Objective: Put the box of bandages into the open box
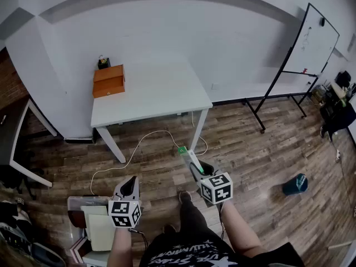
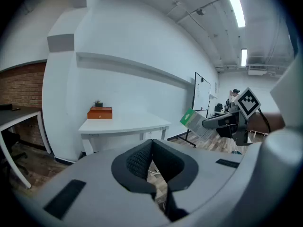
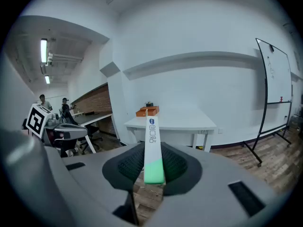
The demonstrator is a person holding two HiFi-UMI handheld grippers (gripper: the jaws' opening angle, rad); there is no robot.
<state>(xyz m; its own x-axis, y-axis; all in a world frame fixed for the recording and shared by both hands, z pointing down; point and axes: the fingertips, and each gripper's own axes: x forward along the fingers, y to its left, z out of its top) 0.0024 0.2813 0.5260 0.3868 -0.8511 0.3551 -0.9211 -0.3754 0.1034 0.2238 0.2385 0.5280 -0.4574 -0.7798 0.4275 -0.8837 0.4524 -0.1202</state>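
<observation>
The bandage box [image 1: 187, 155], white with a green end, sticks forward out of my right gripper [image 1: 196, 168], which is shut on it over the wooden floor. In the right gripper view the bandage box [image 3: 152, 148] stands edge-on between the jaws. An orange box [image 1: 108, 81] sits at the far left corner of the white table [image 1: 161, 93], well ahead of both grippers. That orange box [image 3: 147, 111] also shows beyond the held one, and its lid looks down. My left gripper [image 1: 132, 180] is lower left, its jaws together with nothing in them [image 2: 151, 144].
A whiteboard on a stand [image 1: 311, 43] is at the right. A teal object [image 1: 295, 184] lies on the floor, and a white cable [image 1: 139, 144] runs under the table. A dark desk [image 1: 11, 129] and bins [image 1: 92, 221] are at the left.
</observation>
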